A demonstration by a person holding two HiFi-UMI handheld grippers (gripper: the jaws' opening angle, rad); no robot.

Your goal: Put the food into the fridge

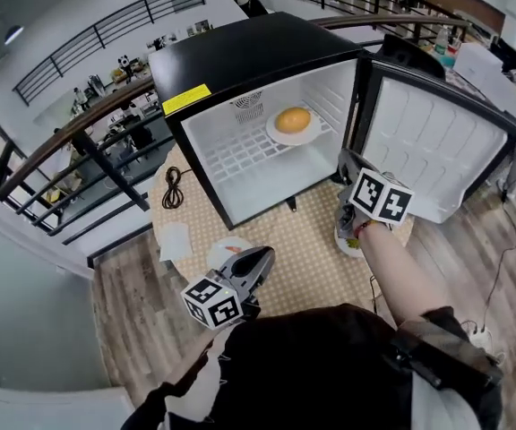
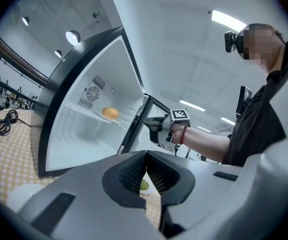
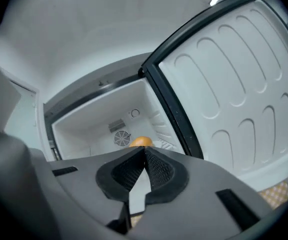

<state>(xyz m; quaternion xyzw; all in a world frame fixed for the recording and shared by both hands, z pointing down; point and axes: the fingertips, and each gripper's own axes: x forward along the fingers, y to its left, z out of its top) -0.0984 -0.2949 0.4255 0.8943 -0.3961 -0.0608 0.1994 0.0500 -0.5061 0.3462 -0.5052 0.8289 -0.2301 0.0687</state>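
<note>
The one orange food (image 1: 293, 120) sits on its one plate (image 1: 274, 136) inside the fridge (image 1: 240, 61) at twelve o'clock, so that item looks stowed; both claws, left gripper (image 2: 145, 154) at seven and right gripper (image 3: 144, 153) at one beside the open door (image 1: 428, 150), are clenched on nothing, and pushing that door shut seems next.

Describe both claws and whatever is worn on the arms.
The left claw and right claw are grey shells with black ribbed pads. Each carries a white cube of black square markers. A red bead bracelet circles the right wrist; the top is black.
</note>
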